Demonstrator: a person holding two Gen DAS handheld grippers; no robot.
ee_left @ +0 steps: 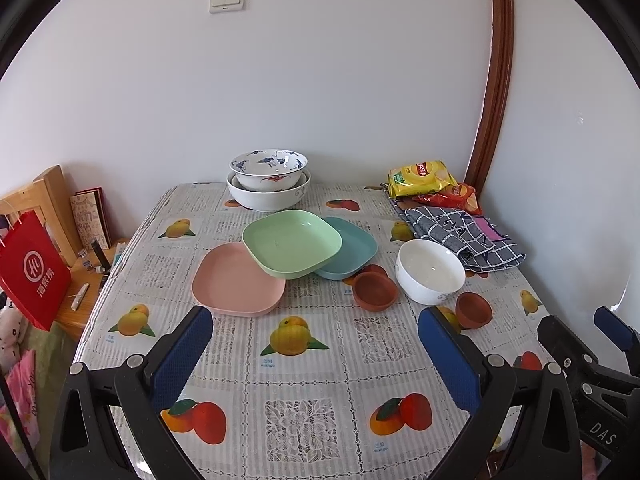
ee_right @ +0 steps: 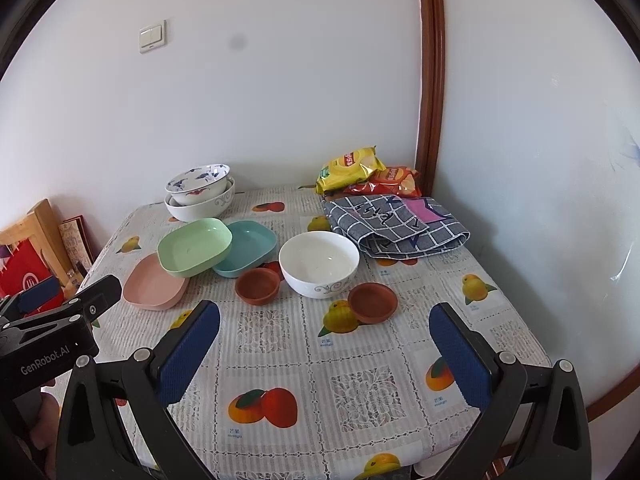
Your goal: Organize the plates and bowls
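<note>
The left gripper [ee_left: 316, 344] and the right gripper [ee_right: 324, 340] both hang over the near part of the desk [ee_left: 304, 364]. Their jaws are spread wide and hold nothing.

Three plates sit in the middle. The green plate [ee_left: 292, 242] leans on top of the pink plate [ee_left: 238, 280] and the blue plate [ee_left: 352, 248]. A white bowl [ee_left: 430, 270] stands to the right, with two small brown bowls [ee_left: 375, 290] next to it. Two big bowls [ee_left: 268, 184] are already stacked at the back.

No tidying looks started yet. A good first move is likely the green plate, since it is on top. Pinch its near edge with one gripper and lift it straight up, so the plates under it do not slide. Then set it flat on one plate and pile the rest. Keep clear of the small brown bowls, because they could tip.
</note>
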